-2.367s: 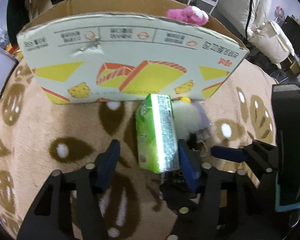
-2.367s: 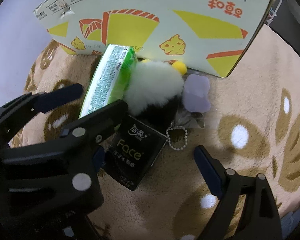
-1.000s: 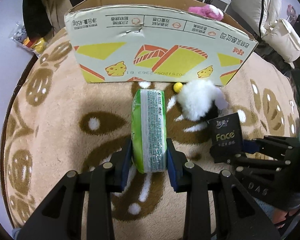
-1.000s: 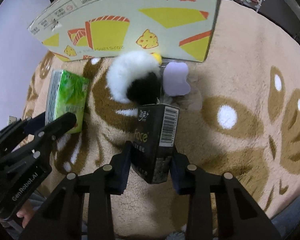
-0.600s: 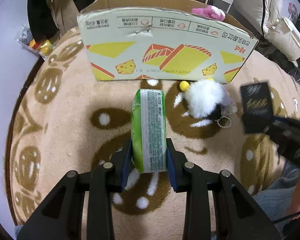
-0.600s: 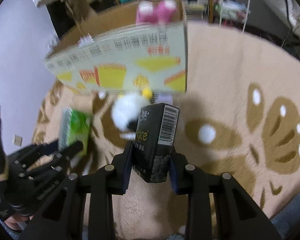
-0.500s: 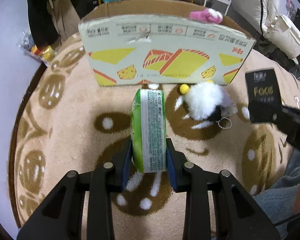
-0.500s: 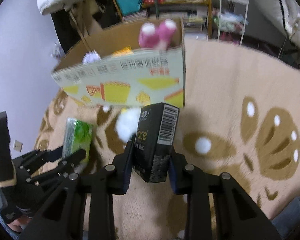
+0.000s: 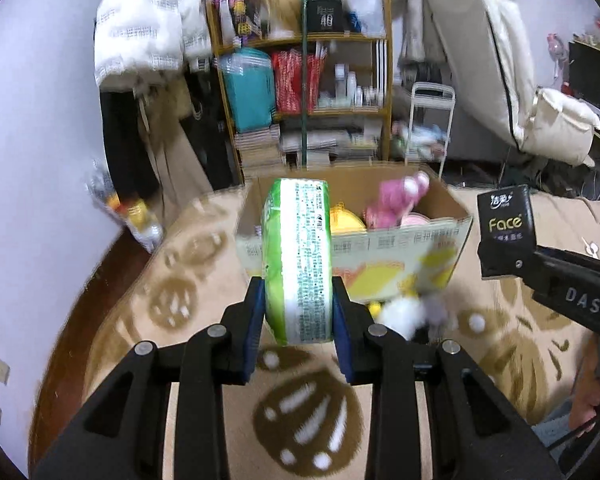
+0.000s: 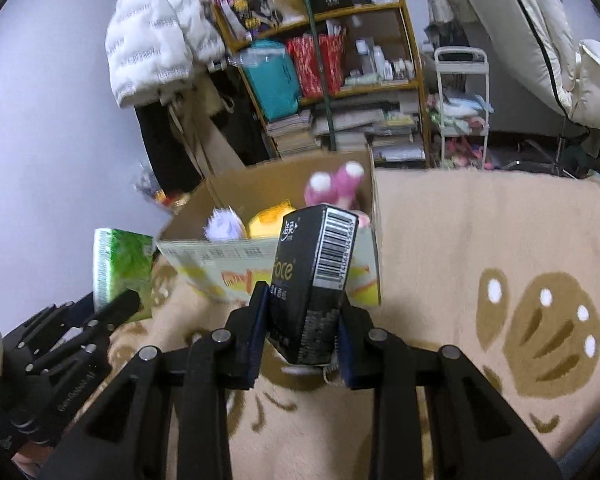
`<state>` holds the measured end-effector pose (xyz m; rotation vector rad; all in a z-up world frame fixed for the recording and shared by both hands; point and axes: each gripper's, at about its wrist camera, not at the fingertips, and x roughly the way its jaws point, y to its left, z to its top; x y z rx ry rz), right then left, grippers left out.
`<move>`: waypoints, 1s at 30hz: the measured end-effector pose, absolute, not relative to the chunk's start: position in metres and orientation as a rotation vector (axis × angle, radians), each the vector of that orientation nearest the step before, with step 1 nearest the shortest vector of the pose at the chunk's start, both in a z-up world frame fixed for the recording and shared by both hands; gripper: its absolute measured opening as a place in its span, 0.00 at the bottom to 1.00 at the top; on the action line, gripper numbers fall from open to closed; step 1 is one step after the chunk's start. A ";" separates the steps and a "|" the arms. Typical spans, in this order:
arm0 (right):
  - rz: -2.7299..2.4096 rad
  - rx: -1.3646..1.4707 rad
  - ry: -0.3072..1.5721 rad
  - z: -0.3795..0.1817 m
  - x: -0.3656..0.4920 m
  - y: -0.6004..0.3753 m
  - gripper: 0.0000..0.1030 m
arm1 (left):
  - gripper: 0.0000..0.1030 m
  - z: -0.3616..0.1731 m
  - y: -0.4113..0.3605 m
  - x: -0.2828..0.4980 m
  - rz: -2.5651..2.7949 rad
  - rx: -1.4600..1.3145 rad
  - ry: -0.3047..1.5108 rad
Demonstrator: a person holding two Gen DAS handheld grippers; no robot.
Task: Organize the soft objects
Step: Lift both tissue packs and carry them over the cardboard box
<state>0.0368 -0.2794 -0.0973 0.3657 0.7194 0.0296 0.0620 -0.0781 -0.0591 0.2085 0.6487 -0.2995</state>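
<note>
My left gripper (image 9: 298,320) is shut on a green tissue pack (image 9: 298,256), raised above the rug in front of the cardboard box (image 9: 440,236). My right gripper (image 10: 302,328) is shut on a black tissue pack (image 10: 314,276) marked "Face", also lifted, at the box's near wall (image 10: 220,256). Each view shows the other pack: the black tissue pack (image 9: 506,230) at the right, the green tissue pack (image 10: 120,268) at the left. Inside the box lie a pink plush (image 10: 336,186), a yellow plush (image 10: 268,218) and a pale purple plush (image 10: 222,224). A white fluffy toy (image 9: 400,314) stays on the rug.
The beige rug (image 10: 500,240) with brown paw prints covers the floor. Behind the box stand a cluttered wooden shelf (image 10: 332,80), a small white rack (image 10: 462,112) and hanging clothes (image 10: 156,36). A small yellow ball (image 9: 374,308) lies by the box's front.
Both grippers have risen and tilted up with their packs held. The box's open top and the shelf behind have come into view, where before mainly the rug showed.
</note>
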 end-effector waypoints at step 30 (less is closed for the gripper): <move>0.057 0.208 0.442 -0.015 0.093 -0.295 0.30 | 0.30 0.002 -0.098 0.130 -0.383 0.263 0.426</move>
